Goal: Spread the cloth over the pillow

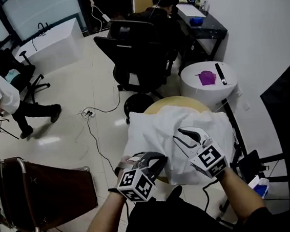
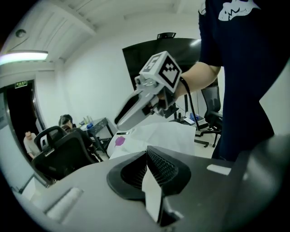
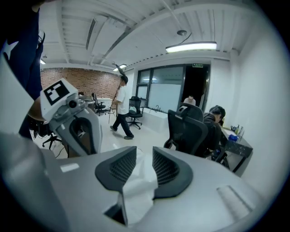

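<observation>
As cloth [image 1: 179,124] drapes it, pillow [image 1: 136,140] — mostly hidden.

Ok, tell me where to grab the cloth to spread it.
Probably the near hem, a corner in each claw, coming from your side. The cloth lies limp and rumpled, so only a thin edge pinches cleanly. The right claw pinches a fold and the left claw a thin edge.
</observation>
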`<act>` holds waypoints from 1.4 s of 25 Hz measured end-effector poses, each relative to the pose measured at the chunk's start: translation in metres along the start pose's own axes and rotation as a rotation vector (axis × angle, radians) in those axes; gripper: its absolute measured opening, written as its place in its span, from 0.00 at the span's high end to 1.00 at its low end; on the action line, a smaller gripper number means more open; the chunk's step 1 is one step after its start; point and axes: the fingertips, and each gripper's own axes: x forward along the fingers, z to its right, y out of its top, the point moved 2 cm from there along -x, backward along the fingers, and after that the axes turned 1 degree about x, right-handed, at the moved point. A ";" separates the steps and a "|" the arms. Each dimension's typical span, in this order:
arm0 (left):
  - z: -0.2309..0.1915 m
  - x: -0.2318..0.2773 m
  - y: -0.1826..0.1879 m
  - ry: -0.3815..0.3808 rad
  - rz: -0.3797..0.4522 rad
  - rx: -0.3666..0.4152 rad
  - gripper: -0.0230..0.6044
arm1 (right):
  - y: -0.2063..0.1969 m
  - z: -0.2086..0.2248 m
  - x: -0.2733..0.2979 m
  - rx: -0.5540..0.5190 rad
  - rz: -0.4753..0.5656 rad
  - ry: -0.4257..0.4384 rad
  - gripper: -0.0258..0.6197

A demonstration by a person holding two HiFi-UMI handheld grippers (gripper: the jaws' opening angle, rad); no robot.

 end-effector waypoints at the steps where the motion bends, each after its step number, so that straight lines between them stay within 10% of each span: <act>1: 0.007 0.009 0.011 -0.017 0.009 0.030 0.96 | 0.002 0.007 -0.002 0.005 0.000 -0.005 0.77; 7: 0.054 0.066 0.049 -0.132 -0.001 0.183 0.96 | 0.004 0.037 -0.006 -0.004 -0.026 0.019 0.77; 16: 0.090 0.130 0.016 -0.241 -0.120 0.186 0.96 | -0.054 0.007 0.031 0.007 -0.225 0.181 0.77; 35: 0.047 0.074 -0.006 -0.126 -0.145 0.018 0.87 | -0.092 0.005 0.045 0.051 -0.282 0.196 0.77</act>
